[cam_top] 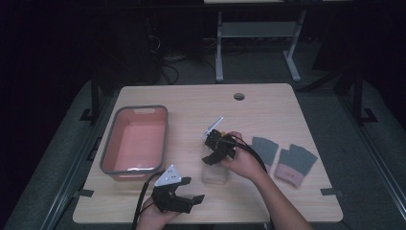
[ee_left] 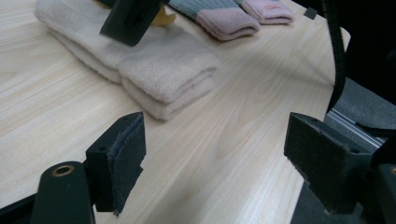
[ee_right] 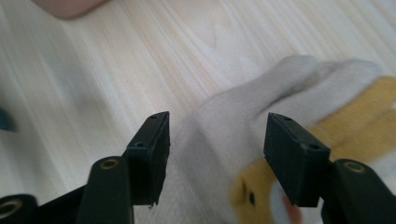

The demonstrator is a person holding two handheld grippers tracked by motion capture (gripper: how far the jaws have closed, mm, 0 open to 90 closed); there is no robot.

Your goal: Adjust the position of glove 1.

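Observation:
A folded cream sock (cam_top: pixel 215 175) with a yellow patch lies on the wooden table (cam_top: pixel 191 105) near the front middle. My right gripper (cam_top: pixel 213 158) points down onto it. In the right gripper view it (ee_right: pixel 217 135) is open, one jaw on each side of the cream sock (ee_right: pixel 219 116), not closed on it. My left gripper (cam_top: pixel 194 188) rests low at the table's front edge, open and holding nothing. In the left gripper view, the left gripper (ee_left: pixel 219 140) faces the cream sock (ee_left: pixel 163 70) from a short way off, with the other gripper's jaw above the sock.
A pink basin (cam_top: pixel 111 143) with a grey rim stands at the left. Two grey socks with pink cuffs (cam_top: pixel 265 148) (cam_top: pixel 297 165) lie at the right, seen far off as pink cuffs (ee_left: pixel 229 21). A cable hole (cam_top: pixel 239 96) sits near the far edge.

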